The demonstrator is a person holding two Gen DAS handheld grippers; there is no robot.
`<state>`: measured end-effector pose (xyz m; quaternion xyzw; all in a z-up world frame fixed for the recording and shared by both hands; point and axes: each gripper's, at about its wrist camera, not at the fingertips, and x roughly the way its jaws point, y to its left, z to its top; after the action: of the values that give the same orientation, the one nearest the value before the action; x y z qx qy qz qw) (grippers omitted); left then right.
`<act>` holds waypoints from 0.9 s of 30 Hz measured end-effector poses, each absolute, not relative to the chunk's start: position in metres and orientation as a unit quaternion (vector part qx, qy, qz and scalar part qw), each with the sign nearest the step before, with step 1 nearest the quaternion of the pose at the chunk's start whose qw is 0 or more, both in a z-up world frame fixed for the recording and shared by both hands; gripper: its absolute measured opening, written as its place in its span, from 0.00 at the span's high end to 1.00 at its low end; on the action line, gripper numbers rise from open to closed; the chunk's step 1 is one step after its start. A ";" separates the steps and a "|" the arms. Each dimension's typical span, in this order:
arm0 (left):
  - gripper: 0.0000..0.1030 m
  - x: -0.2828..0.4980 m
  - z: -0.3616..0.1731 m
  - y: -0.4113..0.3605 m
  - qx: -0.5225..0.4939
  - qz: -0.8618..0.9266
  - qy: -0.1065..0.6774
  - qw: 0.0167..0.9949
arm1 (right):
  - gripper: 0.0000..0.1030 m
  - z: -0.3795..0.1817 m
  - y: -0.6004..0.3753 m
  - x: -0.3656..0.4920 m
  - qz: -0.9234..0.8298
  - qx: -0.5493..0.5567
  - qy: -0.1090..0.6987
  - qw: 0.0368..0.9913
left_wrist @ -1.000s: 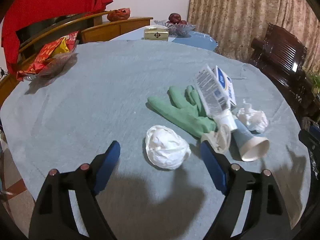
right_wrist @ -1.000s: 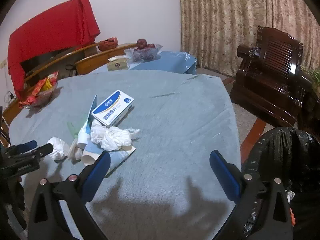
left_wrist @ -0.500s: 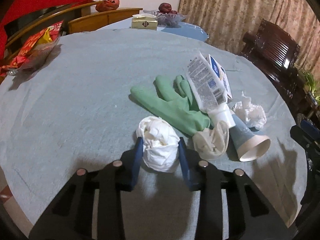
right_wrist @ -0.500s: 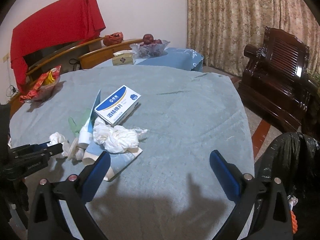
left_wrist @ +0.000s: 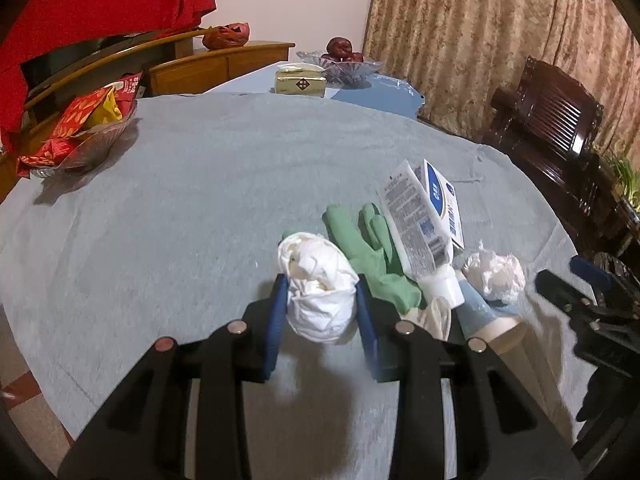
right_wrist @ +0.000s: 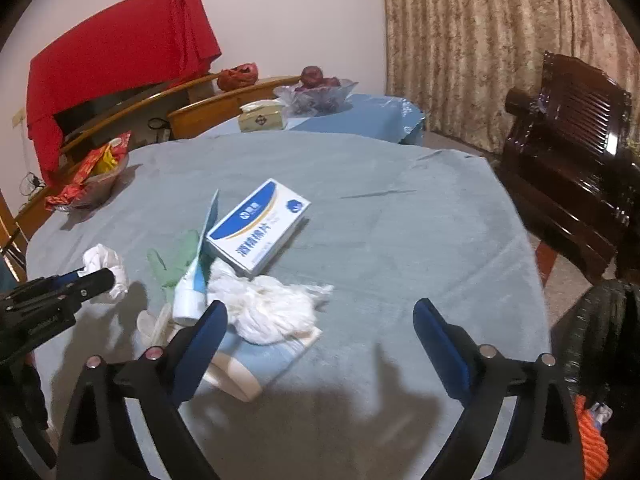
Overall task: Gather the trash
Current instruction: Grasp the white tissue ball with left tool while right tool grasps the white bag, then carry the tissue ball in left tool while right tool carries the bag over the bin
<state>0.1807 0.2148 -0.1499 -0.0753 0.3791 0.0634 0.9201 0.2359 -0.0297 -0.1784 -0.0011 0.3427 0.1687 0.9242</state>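
Note:
My left gripper [left_wrist: 322, 304] is shut on a crumpled white tissue ball [left_wrist: 320, 280], held just above the grey tablecloth [left_wrist: 180, 220]. Right of it lie a green glove [left_wrist: 368, 248], a white tube [left_wrist: 420, 232], a blue-and-white box [right_wrist: 260, 228], a paper cup [right_wrist: 248, 364] on its side and a second tissue wad [right_wrist: 272, 312]. My right gripper [right_wrist: 320, 320] hovers low over the table, its jaws wide and closing. That wad sits just ahead of its left finger, and the pads press on nothing. The held ball [right_wrist: 105, 264] also shows at the left of the right wrist view.
A glass bowl of red snack packets [left_wrist: 80, 132] stands at the table's far left. Beyond the table are a tissue box [left_wrist: 300, 84] and a fruit bowl [left_wrist: 344, 64]. A dark wooden chair [right_wrist: 568, 152] and a black trash bag [right_wrist: 600, 340] are on the right.
My left gripper has closed on the tissue ball and raised it a little. My right gripper has moved nearer the pile, its jaws slightly narrower.

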 end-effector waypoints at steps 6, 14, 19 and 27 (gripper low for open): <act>0.69 0.182 -0.148 0.214 -0.064 0.064 0.376 0.922 | 0.16 -0.185 -0.010 0.250 0.181 -0.003 0.353 0.918; 0.69 0.184 -0.148 0.215 -0.064 0.064 0.376 0.922 | 0.44 -0.198 0.004 0.257 0.206 -0.010 0.378 0.903; 0.69 0.186 -0.148 0.214 -0.064 0.063 0.377 0.922 | 0.61 -0.198 0.004 0.255 0.219 -0.006 0.382 0.898; 0.69 0.184 -0.141 0.203 -0.057 0.059 0.372 0.925 | 0.70 -0.183 -0.013 0.251 0.223 0.011 0.366 0.903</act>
<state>0.1836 0.2032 -0.1406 -0.0569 0.3720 0.0590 0.9246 0.2506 -0.0127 -0.1834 0.0111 0.3665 0.2226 0.9033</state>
